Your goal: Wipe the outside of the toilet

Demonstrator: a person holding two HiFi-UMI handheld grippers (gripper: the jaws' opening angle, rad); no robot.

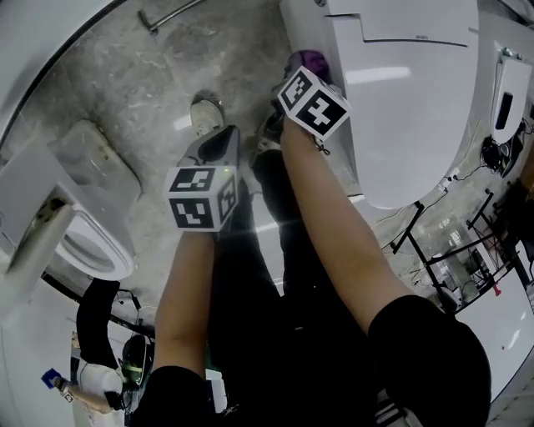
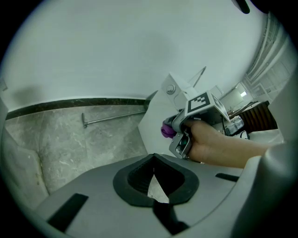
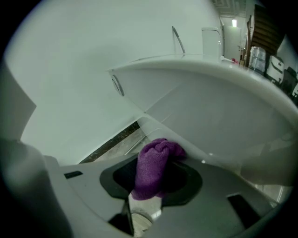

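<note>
A white toilet [image 1: 400,100] with its lid down fills the upper right of the head view. My right gripper [image 1: 305,73] is shut on a purple cloth [image 1: 310,60], and the cloth is pressed against the toilet's left outer side. Seen from the right gripper view, the cloth [image 3: 153,169] bulges out between the jaws of the right gripper [image 3: 151,182] and touches the curved white toilet wall [image 3: 223,116]. My left gripper [image 1: 223,138] hangs over the grey floor left of the toilet. The left gripper [image 2: 153,174] has its jaws together with nothing between them, and its view shows the cloth [image 2: 166,129].
A second toilet [image 1: 83,217] stands at the left. A metal bar [image 1: 167,12] lies on the marble floor by the wall. My shoe [image 1: 206,113] is below the left gripper. Cables and metal stands [image 1: 450,242] crowd the right, and another person [image 1: 100,367] is at lower left.
</note>
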